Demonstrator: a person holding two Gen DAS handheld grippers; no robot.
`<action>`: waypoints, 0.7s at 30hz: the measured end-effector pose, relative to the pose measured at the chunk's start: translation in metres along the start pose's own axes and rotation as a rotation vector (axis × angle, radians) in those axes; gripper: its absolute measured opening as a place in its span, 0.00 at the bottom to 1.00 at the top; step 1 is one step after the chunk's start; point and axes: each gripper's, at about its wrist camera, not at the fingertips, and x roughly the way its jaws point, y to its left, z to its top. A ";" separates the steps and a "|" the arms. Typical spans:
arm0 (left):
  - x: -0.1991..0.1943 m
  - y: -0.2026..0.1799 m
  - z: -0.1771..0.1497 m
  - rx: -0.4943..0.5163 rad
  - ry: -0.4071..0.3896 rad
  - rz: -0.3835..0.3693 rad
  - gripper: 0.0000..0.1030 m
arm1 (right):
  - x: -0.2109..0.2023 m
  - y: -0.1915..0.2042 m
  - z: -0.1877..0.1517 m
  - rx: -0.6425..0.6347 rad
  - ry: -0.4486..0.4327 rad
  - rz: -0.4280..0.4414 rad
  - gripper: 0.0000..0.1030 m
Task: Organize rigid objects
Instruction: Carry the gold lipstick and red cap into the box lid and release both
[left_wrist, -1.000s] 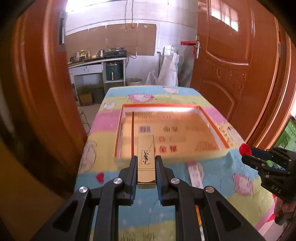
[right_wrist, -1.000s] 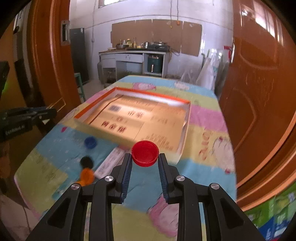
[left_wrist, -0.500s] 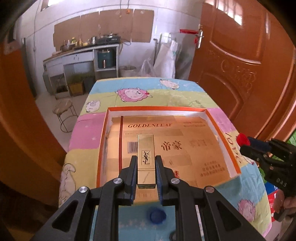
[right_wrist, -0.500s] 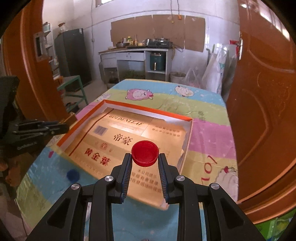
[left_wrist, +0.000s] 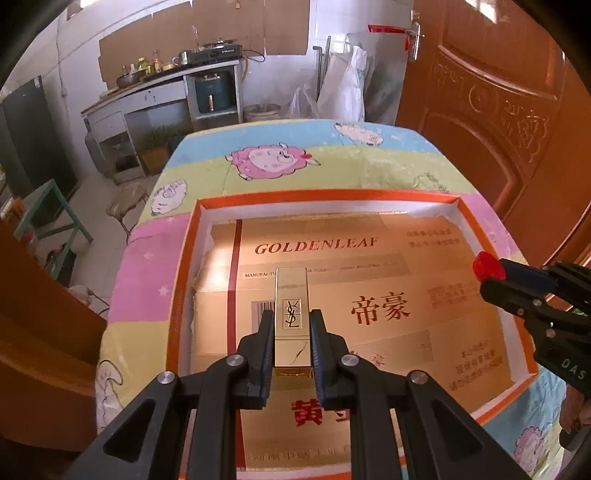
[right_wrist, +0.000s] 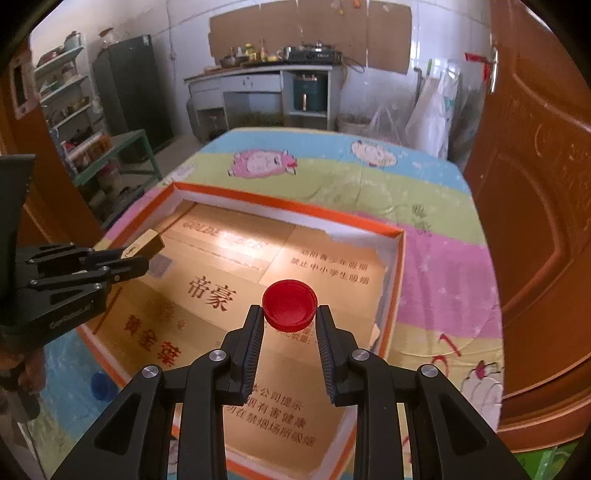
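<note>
My left gripper (left_wrist: 291, 325) is shut on a gold lipstick case (left_wrist: 291, 314) with a logo, held above the left half of a shallow orange-rimmed box (left_wrist: 325, 194) lined with gold printed card. From the right wrist view that same gripper (right_wrist: 146, 254) and its gold lipstick case (right_wrist: 142, 246) hang over the box's left side. My right gripper (right_wrist: 290, 314) is shut on a red bottle cap (right_wrist: 290, 303), open side up, over the right half of the orange-rimmed box (right_wrist: 288, 202). The left wrist view shows the right gripper (left_wrist: 491, 271) with the red bottle cap (left_wrist: 488, 266) near the box's right rim.
The box lies on a table under a pastel cloth (left_wrist: 332, 162) printed with sheep. A blue cap (right_wrist: 101, 384) lies on the cloth by the box's near left corner. Brown wooden doors (left_wrist: 498, 110) stand close on the right; a kitchen counter (right_wrist: 258, 74) is far behind.
Both grippers have travelled forward from the table's near edge to above the box, each still holding its object. The loose caps on the cloth have dropped out of the left view.
</note>
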 end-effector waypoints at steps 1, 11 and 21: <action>0.004 0.001 -0.001 0.000 0.009 -0.003 0.18 | 0.005 -0.001 0.000 0.002 0.008 0.001 0.28; 0.021 0.007 -0.003 -0.009 0.023 -0.019 0.18 | 0.028 0.003 -0.007 -0.004 0.048 0.010 0.29; 0.028 0.001 -0.011 0.048 -0.009 -0.009 0.19 | 0.044 0.003 -0.015 -0.020 0.078 -0.006 0.30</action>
